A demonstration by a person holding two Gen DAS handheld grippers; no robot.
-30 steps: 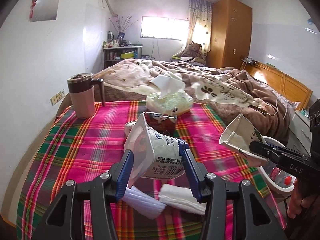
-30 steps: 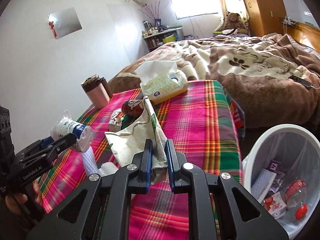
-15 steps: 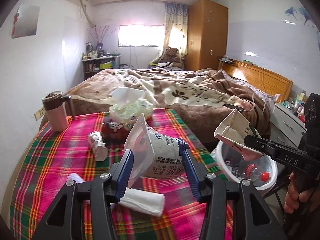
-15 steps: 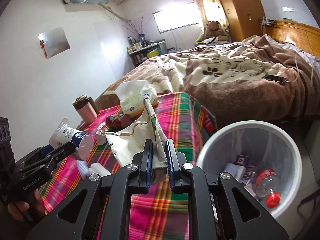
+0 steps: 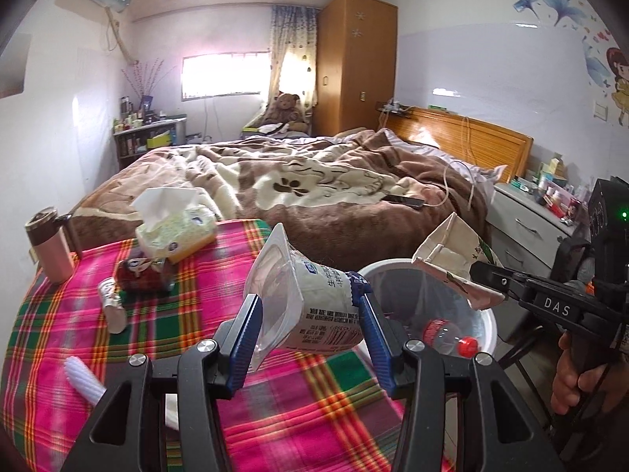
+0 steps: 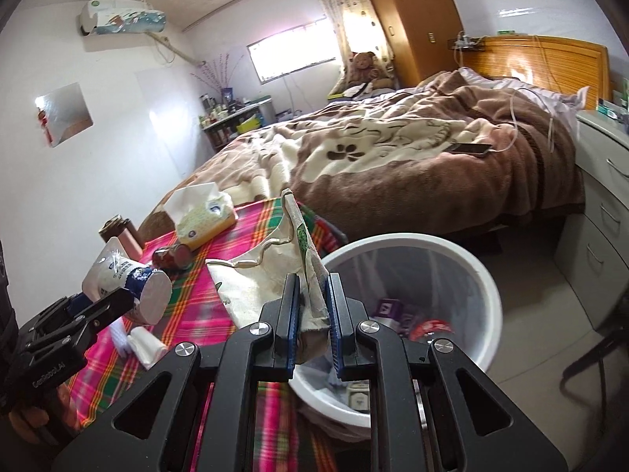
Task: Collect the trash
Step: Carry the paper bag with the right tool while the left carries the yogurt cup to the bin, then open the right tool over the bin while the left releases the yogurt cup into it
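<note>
- The left gripper (image 5: 310, 334), black with blue ribbed pads, is clamped on a white plastic yogurt cup (image 5: 314, 306) with printed label and a clear square rim; the cup lies on its side between the pads, its open mouth turned left, held in the air over the table's near right corner.
- In the right wrist view the same left gripper (image 6: 114, 306) enters from the lower left, the cup's (image 6: 129, 275) round flat base facing the camera.
- The right gripper (image 6: 312, 314), of the same black frame and blue pads, has its fingers pinched nearly together on a crumpled cream paper carton (image 6: 275, 271) with green print; the flattened carton stands up from the pads, creased and torn open along its upper edge.
- From the left wrist view the right gripper (image 5: 487, 275) reaches in from the right, a hand (image 5: 578, 377) wrapped on its handle, the carton (image 5: 452, 259) held over the bin's rim.
- A round white plastic waste bin (image 6: 491, 287) with a thin clear liner stands on the floor just beside the table; inside lie a clear bottle with a red cap (image 5: 452, 334) and small packets.
- The table wears a woven plaid cloth (image 5: 177, 314) in pink, green and yellow.
- On the cloth lie a soft yellow-and-white tissue pack (image 5: 177, 232) with a sheet sticking up, a dark red can (image 5: 141, 279) on its side, a small crushed silver can (image 5: 112, 306), a pink mug with a brown lid (image 5: 49, 247), and white ribbed and folded wads (image 5: 84, 377) near the front edge.
- Behind is a bed under a fluffy brown-and-cream blanket (image 6: 393, 149).
</note>
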